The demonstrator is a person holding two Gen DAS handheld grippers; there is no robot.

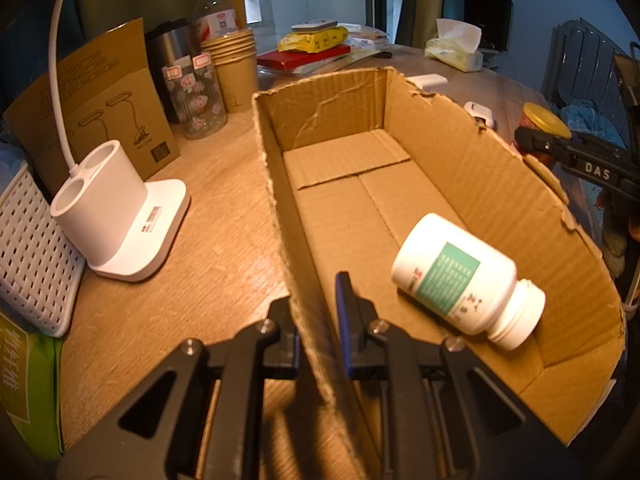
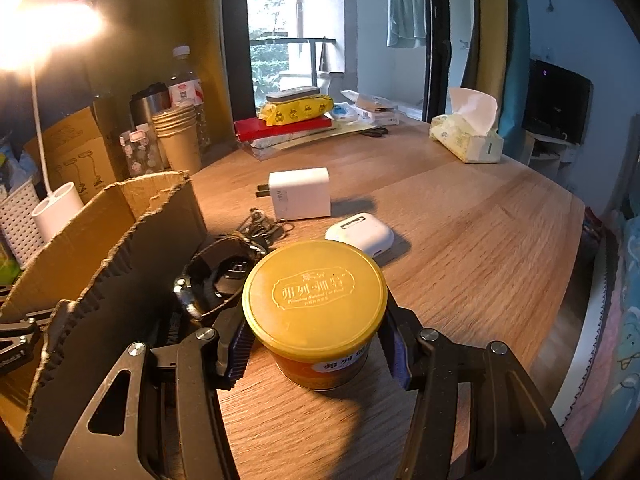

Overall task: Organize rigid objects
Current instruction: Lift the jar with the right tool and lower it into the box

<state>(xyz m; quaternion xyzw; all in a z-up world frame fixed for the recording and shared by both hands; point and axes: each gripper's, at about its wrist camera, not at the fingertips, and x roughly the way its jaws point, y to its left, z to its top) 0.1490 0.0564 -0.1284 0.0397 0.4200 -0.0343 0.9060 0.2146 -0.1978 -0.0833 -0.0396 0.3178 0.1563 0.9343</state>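
Yellow plastic caps the round orange can, which stands on the wooden desk with the right tool closed around its sides. The left tool pinches the near wall of the torn brown cardboard box, where a white pill bottle with a green label lies on its side. Farther off on the desk sit a white earbud case and a white plug-in charger.

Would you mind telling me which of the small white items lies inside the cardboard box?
The white pill bottle, lying on its side in the cardboard box. The white charger and earbud case sit on the table outside it.
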